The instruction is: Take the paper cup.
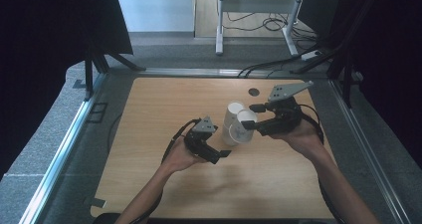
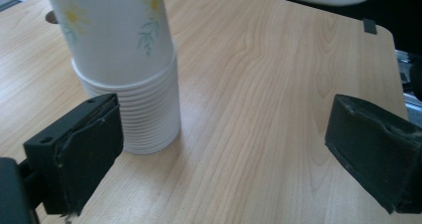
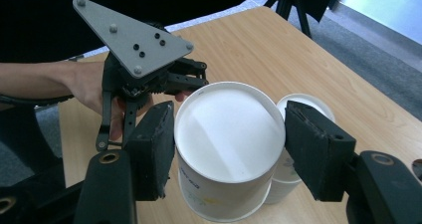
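A stack of white floral paper cups (image 1: 232, 135) (image 2: 130, 115) stands upside down mid-table. Its top cup (image 1: 246, 116) (image 3: 226, 129) (image 2: 114, 30) sits between the jaws of my right gripper (image 1: 251, 117) (image 3: 229, 147), whose pads press on both sides of it. A second upturned cup (image 1: 233, 110) (image 3: 309, 100) stands just behind. My left gripper (image 1: 219, 152) (image 2: 219, 149) (image 3: 191, 78) is open, low on the near-left side of the stack. The stack stands just beyond its left jaw, and bare wood lies between its jaws.
The wooden table (image 1: 164, 109) has a small dark hole (image 1: 254, 91) near its far edge. Metal rails run along both sides. Beyond the table stand a white desk frame (image 1: 254, 5) and floor cables (image 1: 271, 22). Black curtains hang left and right.
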The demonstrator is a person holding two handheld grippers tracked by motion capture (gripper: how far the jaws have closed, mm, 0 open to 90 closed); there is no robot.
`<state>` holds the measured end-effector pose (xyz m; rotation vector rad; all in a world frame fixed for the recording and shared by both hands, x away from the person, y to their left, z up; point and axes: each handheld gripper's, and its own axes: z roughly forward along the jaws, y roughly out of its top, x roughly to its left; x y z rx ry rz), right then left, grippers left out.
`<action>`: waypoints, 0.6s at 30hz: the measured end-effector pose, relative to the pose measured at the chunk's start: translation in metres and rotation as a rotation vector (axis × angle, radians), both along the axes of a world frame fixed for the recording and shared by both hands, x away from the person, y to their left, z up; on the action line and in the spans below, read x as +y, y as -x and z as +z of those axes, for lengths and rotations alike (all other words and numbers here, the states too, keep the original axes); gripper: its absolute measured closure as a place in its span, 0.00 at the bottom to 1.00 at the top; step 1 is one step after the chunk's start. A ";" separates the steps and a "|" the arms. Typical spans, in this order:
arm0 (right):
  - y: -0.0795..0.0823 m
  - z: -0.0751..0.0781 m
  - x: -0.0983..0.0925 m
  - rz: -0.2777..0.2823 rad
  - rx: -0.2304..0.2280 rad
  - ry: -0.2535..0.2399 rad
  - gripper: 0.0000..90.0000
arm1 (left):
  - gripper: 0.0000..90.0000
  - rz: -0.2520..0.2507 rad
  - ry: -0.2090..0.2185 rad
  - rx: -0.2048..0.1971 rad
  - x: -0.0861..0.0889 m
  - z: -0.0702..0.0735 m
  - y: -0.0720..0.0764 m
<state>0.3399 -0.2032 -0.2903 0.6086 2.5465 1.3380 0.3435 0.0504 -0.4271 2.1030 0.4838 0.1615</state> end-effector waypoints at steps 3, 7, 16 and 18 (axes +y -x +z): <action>0.003 -0.005 0.000 0.008 0.000 0.000 0.42 | 0.02 -0.015 0.007 -0.008 -0.001 0.000 0.005; 0.007 -0.011 0.000 0.018 0.000 0.004 0.42 | 0.03 -0.035 0.017 -0.012 -0.002 -0.001 0.010; 0.013 -0.033 0.003 0.038 0.022 0.015 0.42 | 0.04 -0.066 0.025 -0.025 -0.008 -0.012 0.019; 0.014 -0.039 0.004 0.046 0.030 0.010 0.42 | 0.04 -0.066 0.029 -0.019 -0.009 -0.016 0.020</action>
